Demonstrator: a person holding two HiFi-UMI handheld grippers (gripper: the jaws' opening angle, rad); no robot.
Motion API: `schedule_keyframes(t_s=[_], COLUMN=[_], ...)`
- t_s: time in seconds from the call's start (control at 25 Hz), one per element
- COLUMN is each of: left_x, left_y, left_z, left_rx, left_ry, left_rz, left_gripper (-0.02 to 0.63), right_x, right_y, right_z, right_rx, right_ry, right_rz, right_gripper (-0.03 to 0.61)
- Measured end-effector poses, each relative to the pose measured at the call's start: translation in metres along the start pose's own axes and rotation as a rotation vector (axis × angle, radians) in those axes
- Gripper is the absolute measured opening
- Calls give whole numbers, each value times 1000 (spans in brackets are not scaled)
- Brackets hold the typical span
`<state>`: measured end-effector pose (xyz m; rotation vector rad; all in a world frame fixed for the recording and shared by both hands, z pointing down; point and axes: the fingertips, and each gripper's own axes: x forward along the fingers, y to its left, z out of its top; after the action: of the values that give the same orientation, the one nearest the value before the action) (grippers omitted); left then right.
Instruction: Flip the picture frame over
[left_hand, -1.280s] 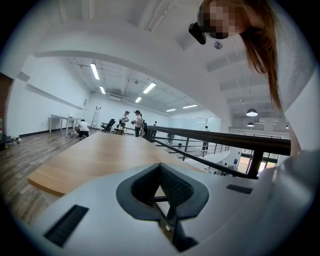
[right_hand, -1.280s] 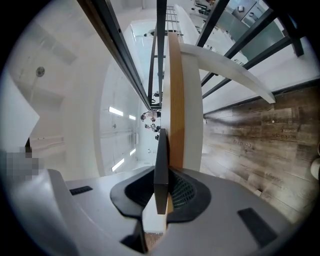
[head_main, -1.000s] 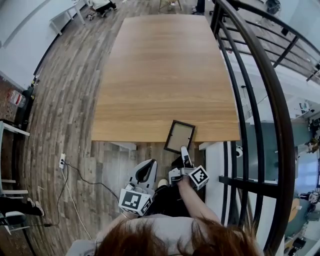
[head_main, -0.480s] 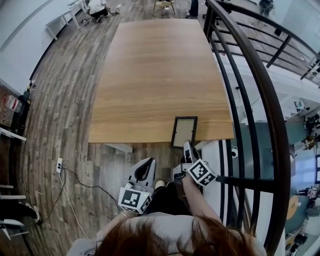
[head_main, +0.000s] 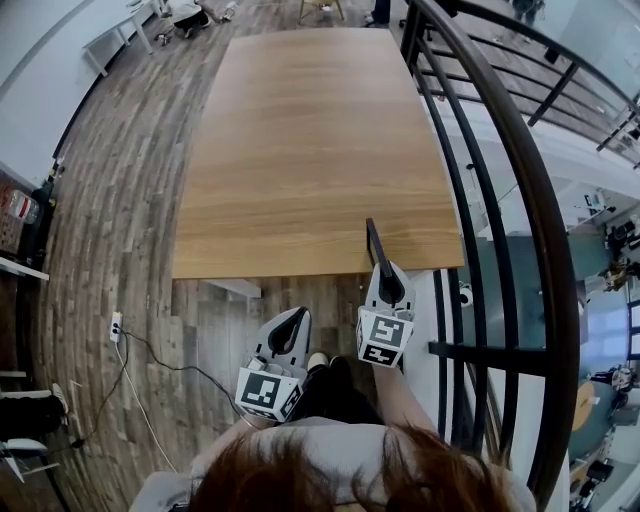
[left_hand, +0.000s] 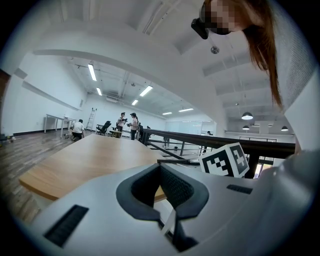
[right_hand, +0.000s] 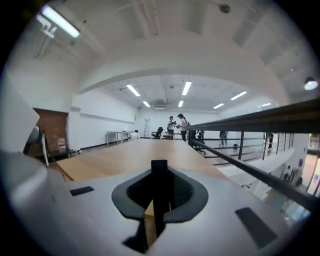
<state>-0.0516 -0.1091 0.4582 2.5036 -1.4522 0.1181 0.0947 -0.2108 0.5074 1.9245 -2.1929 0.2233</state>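
Kit: left claw (head_main: 299, 313) and right claw (head_main: 381, 266), light-grey shells, black teardrop cut-outs, ribbed black pads (left_hand: 176, 187), 2 dark slots (left_hand: 66, 225) apiece, 1 white cube (head_main: 268, 394) with black square markers each. Right claw's jaws closing, frame (head_main: 371, 238) between them. Person: long reddish-brown hair (head_main: 330, 482), grey top (head_main: 300, 440), dark trousers (head_main: 330, 392).

I can pass freely over the table (head_main: 300, 150); the railing (head_main: 490, 355) blocks its right side, the picture frame (head_main: 373, 242) its near edge.
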Motion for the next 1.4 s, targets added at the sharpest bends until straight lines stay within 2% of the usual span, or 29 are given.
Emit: schedule_keyframes(t_s=[0.2,0.32,0.48,0.56,0.68,0.88,1.4], left_x=[-3,-3,-9,-10,-12,-16,-27], left_y=[0,7,15,19,24,25,31], left_z=[0,1,-4,-5,-1,0,-3], left_rx=[-5,4,-7,-13,-12,-18,-20], left_ry=[-1,1,7,3,-4,-12,-11], left_rz=[1,9,29,39,52,54,75], left_gripper=[6,6,6,6,6,6,6], right_x=[3,14,14,13,17,27,43], right_y=[25,48,80,89,100,114,122], right_z=[-3,-5,-30,-42,-56,-89,-110], right_rx=[-285,-566,-927,-1054,-1189,-1302,-1271], right_ry=[-39,-78,-87,-81,-48,92,93], right_rz=[16,48,165,196,217,251,184], right_gripper=[49,48,49,48,49,51,78])
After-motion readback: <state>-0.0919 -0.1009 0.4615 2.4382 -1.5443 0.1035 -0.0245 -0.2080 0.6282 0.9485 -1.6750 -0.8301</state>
